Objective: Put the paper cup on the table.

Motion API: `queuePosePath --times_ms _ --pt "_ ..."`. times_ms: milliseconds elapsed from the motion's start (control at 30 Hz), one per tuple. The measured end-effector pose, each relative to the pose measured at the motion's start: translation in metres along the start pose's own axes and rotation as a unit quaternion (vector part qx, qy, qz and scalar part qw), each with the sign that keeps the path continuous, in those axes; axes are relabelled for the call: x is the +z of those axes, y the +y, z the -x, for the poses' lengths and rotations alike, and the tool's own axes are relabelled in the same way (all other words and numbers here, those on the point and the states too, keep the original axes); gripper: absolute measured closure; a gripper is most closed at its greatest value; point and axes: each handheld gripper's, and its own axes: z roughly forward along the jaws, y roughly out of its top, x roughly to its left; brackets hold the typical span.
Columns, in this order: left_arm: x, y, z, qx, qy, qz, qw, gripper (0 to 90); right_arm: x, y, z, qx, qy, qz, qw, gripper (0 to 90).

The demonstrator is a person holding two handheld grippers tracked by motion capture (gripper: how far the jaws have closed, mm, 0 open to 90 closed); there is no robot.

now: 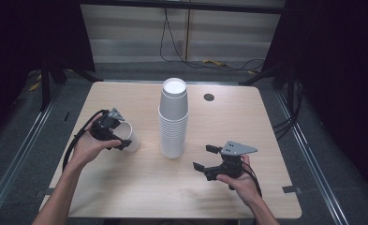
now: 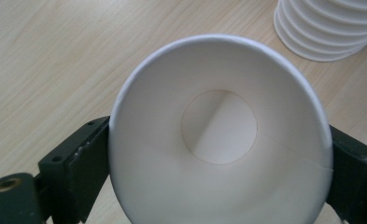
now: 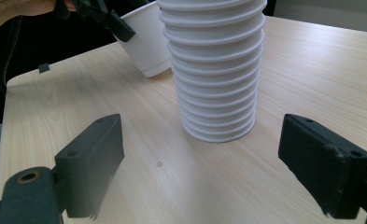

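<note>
1. Dark curtains hang at both sides of the room, and a pale panelled wall (image 1: pixel 181 35) stands behind the table with black cables running down it to the grey floor (image 1: pixel 27 122).
2. Light wood grain covers the table (image 1: pixel 125 187), a rounded-corner top with a small dark round hole (image 1: pixel 209 97) near its far edge.
3. A tall stack of white paper cups (image 1: pixel 173 119) stands upside down near the table's middle, its rims forming ridges in the right gripper view (image 3: pixel 216 70).
4. The right gripper (image 1: pixel 206 158) hovers low over the table near the person's side, to the right of the stack; its jaws stand wide apart with nothing between them, aimed at the stack's base.
5. The left gripper (image 1: pixel 121 139) sits left of the stack, its jaws closed on a single white cup (image 1: pixel 131 138).
6. That cup is tilted, its mouth towards the gripper's camera (image 2: pixel 218 135), and its base appears to touch the table near the stack.
</note>
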Motion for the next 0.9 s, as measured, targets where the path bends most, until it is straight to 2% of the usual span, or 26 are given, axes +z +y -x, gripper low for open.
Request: queuePosePath --times_ms 200,300,367,633,733,900 --pt "0.007 0.012 0.006 0.008 0.01 -0.016 0.9998 6.8 0.0 0.0 0.0 0.002 0.002 -0.003 1.0 14.3" --pt "0.011 0.014 0.009 0.014 0.018 -0.009 0.9997 5.9 -0.001 0.0 0.001 0.001 0.001 -0.001 1.0 14.4" --pt "0.014 0.013 0.008 0.009 0.019 -0.003 0.9998 5.5 -0.001 0.0 0.002 0.001 0.001 -0.001 1.0 14.3" --pt "0.024 0.008 0.007 -0.001 0.007 0.016 0.9999 5.2 -0.001 0.0 0.001 0.001 0.002 -0.001 1.0 14.3" --pt "0.026 0.007 0.008 0.001 0.004 0.013 0.9999 4.9 -0.001 0.0 0.001 0.001 0.002 0.0 1.0 14.3" --pt "0.03 0.002 0.007 -0.009 -0.003 0.01 0.9999 6.5 -0.001 0.0 0.001 0.003 0.002 -0.002 1.0 13.9"
